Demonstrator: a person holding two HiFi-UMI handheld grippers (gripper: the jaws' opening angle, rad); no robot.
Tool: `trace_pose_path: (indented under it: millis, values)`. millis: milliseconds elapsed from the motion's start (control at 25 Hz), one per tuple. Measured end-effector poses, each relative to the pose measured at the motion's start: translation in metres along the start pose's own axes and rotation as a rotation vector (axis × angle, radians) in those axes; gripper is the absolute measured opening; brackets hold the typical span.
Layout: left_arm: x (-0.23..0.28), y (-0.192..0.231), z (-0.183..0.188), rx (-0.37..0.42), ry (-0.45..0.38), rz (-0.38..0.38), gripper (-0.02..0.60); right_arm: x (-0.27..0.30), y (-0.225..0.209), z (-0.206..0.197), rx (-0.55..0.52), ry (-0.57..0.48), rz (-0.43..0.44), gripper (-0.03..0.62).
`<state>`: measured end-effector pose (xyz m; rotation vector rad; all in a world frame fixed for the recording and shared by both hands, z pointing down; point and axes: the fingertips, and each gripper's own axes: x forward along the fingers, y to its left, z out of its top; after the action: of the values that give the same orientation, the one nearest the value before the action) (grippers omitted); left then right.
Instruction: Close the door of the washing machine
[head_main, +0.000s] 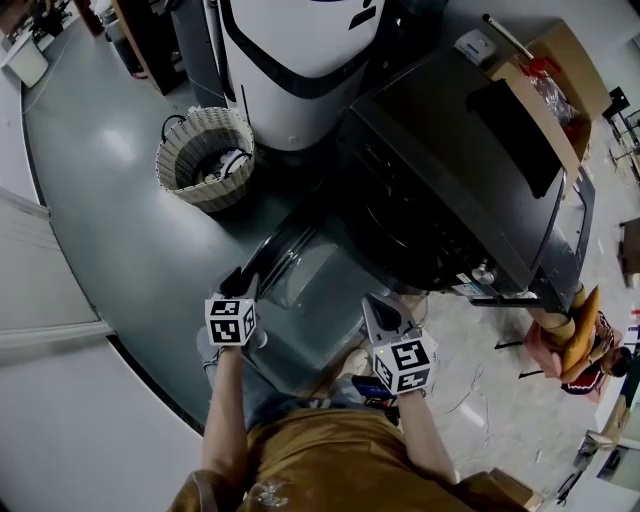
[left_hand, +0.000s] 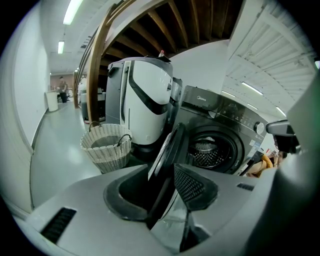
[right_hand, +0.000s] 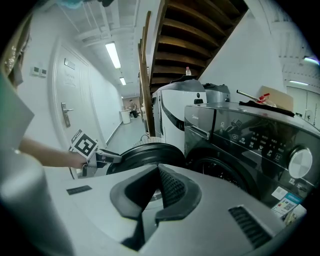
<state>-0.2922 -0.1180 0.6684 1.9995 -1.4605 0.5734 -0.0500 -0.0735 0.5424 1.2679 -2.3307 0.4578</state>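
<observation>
Holding now: my left gripper (left_hand: 161, 192) has its jaws wide apart, with the edge of the open door (left_hand: 167, 150) standing between them. I think they are not pinching it yet.
Right gripper (right_hand: 154, 192): jaws almost together, nothing in them. The door is just ahead of them.
Door feel: I guess heavy, stiff and smooth, so I should push the rim, not the glass.
Writing: "Midea" on the washing machine (left_hand: 225, 115) beyond my left jaws. The stickers are too tiny to read.
</observation>
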Motion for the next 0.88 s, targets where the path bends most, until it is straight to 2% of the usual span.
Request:
trace_pose_path:
  millis: [880]
  values:
    - [-0.008, -0.068, -0.028, 0.013, 0.072, -0.007, 0.144, -0.059, -0.039, -0.010, 0.021, -0.042, -0.016, 0.014]
